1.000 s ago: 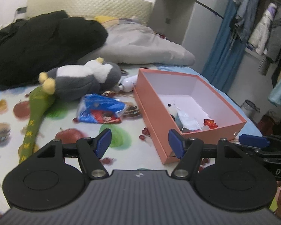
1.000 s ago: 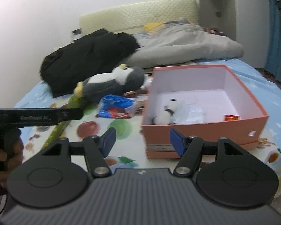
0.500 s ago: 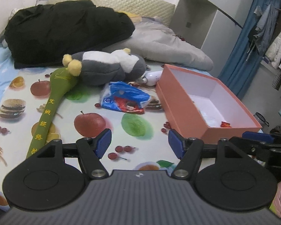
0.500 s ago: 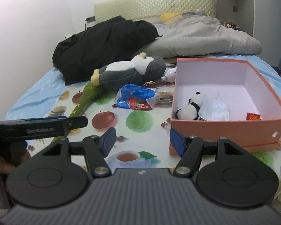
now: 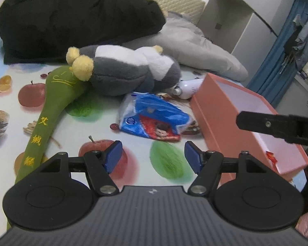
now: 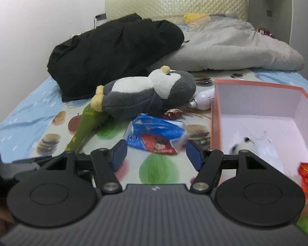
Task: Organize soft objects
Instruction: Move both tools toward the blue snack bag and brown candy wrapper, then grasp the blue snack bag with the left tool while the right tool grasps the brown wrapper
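Fingers on both your left gripper (image 5: 152, 156) and right gripper (image 6: 155, 153) stand apart, empty, ready to grasp. Just beyond lies the blue snack packet (image 5: 154, 121) on the bed (image 5: 8, 94), beside the pink box (image 6: 256, 110); farther, the plush penguin (image 6: 145, 94) awaits boxing.

grey-white penguin plush (image 5: 131, 72), green stick toy (image 5: 57, 94), salmon-pink box (image 6: 256, 86)

Open sheet (image 5: 170, 164) ahead of both tongs; blue packet (image 5: 154, 121) beyond, pink box (image 6: 217, 112) alongside.
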